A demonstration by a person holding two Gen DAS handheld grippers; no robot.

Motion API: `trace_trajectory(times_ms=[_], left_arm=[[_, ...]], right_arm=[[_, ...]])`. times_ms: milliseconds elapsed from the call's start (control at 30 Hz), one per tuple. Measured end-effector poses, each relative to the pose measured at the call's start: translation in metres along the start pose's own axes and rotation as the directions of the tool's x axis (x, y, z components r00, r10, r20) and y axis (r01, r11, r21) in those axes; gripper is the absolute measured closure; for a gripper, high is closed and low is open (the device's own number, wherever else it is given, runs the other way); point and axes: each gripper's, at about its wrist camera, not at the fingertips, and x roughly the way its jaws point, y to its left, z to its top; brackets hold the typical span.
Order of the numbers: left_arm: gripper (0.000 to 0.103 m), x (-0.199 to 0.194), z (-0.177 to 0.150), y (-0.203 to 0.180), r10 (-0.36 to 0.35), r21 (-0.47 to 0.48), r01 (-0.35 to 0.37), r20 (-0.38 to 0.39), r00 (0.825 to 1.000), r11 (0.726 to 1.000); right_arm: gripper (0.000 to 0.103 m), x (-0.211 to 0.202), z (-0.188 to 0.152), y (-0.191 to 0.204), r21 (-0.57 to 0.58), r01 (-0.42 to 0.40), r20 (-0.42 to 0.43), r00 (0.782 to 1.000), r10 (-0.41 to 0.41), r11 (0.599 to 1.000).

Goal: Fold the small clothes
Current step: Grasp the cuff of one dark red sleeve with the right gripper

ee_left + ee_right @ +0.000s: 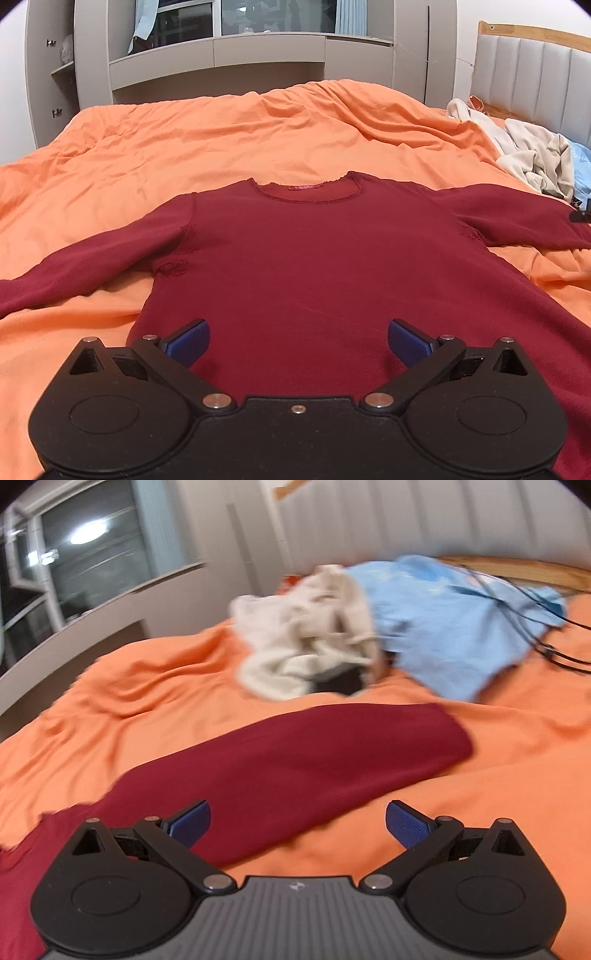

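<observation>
A dark red long-sleeved top (303, 258) lies flat and face up on the orange bedcover (221, 140), neckline away from me, both sleeves spread sideways. My left gripper (298, 345) hovers open over the lower hem area of the top, nothing between its blue pads. In the right wrist view, which is blurred, my right gripper (297, 823) is open above the top's right sleeve (295, 764), whose cuff points toward the pile of clothes. A black tip of the right gripper shows at the far right edge (581, 214) of the left wrist view.
A heap of clothes sits near the headboard: a cream garment (306, 631) and a light blue one (450, 616) with black cables (546, 646) across it. A grey padded headboard (535, 77) stands at right, and grey cupboards with a window (258, 48) lie beyond the bed.
</observation>
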Motion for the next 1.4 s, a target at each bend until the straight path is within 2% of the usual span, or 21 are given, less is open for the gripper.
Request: trace_trajectory(times_ms=[167, 300, 433, 500, 567, 600, 667, 733, 833, 1000, 1100, 1167, 1267, 1400], left_arm=[[0.0, -0.008, 0.002, -0.007, 0.011, 0.027, -0.012, 0.046, 0.999, 1.0], [0.001, -0.014, 0.004, -0.015, -0.01, 0.045, 0.006, 0.08, 0.997, 0.999], [0.0, -0.012, 0.003, -0.018, -0.006, 0.058, 0.002, 0.073, 0.997, 0.998], [0.0, -0.01, 0.001, -0.019, -0.002, 0.061, -0.002, 0.066, 0.998, 0.998], [0.0, -0.01, 0.0, -0.019, 0.003, 0.06, -0.007, 0.063, 0.998, 0.998], [0.001, -0.009, 0.0, -0.019, 0.005, 0.058, -0.009, 0.063, 0.998, 0.998], [0.0, -0.009, 0.0, -0.018, 0.006, 0.054, -0.009, 0.064, 0.998, 0.998], [0.0, -0.01, 0.0, -0.018, 0.007, 0.054, -0.011, 0.066, 0.998, 0.999], [0.001, -0.009, 0.001, -0.018, 0.01, 0.052, -0.013, 0.066, 0.998, 0.999], [0.001, -0.009, 0.003, -0.014, 0.018, 0.034, -0.021, 0.069, 0.997, 0.999], [0.001, -0.008, 0.003, -0.014, 0.017, 0.032, -0.019, 0.063, 0.998, 0.999], [0.0, -0.008, 0.002, -0.015, 0.018, 0.039, -0.021, 0.059, 0.998, 0.999], [0.001, -0.008, 0.002, -0.016, 0.018, 0.048, -0.021, 0.058, 0.998, 0.999], [0.001, -0.008, 0.002, -0.016, 0.018, 0.046, -0.021, 0.058, 0.998, 0.999]], right_arm=[[0.0, 0.022, 0.006, -0.04, 0.182, 0.005, -0.016, 1.0, -0.002, 0.983], [0.0, 0.03, 0.006, -0.06, 0.28, -0.007, 0.056, 0.998, -0.009, 0.96], [0.001, 0.042, 0.008, -0.076, 0.358, -0.035, 0.085, 0.996, 0.004, 0.933], [0.006, 0.048, 0.01, -0.078, 0.37, -0.024, 0.092, 0.996, -0.011, 0.929], [0.021, 0.05, 0.01, -0.08, 0.376, -0.007, 0.086, 0.996, -0.028, 0.927], [0.025, 0.053, 0.01, -0.082, 0.386, 0.009, 0.078, 0.996, -0.043, 0.923], [0.041, 0.055, 0.009, -0.084, 0.403, 0.046, 0.06, 0.995, -0.077, 0.914], [0.046, 0.055, 0.007, -0.086, 0.418, 0.067, 0.05, 0.994, -0.097, 0.906], [0.045, 0.053, 0.007, -0.088, 0.444, 0.071, 0.057, 0.993, -0.107, 0.893], [0.046, 0.057, 0.005, -0.088, 0.441, 0.076, 0.059, 0.992, -0.113, 0.894], [0.064, 0.058, 0.005, -0.089, 0.446, 0.083, 0.055, 0.991, -0.12, 0.891], [0.081, 0.058, 0.004, -0.092, 0.47, 0.063, 0.061, 0.993, -0.104, 0.881], [0.091, 0.055, 0.004, -0.093, 0.486, 0.048, 0.071, 0.993, -0.095, 0.873], [0.095, 0.048, 0.012, -0.079, 0.42, 0.071, 0.101, 0.987, -0.124, 0.905]])
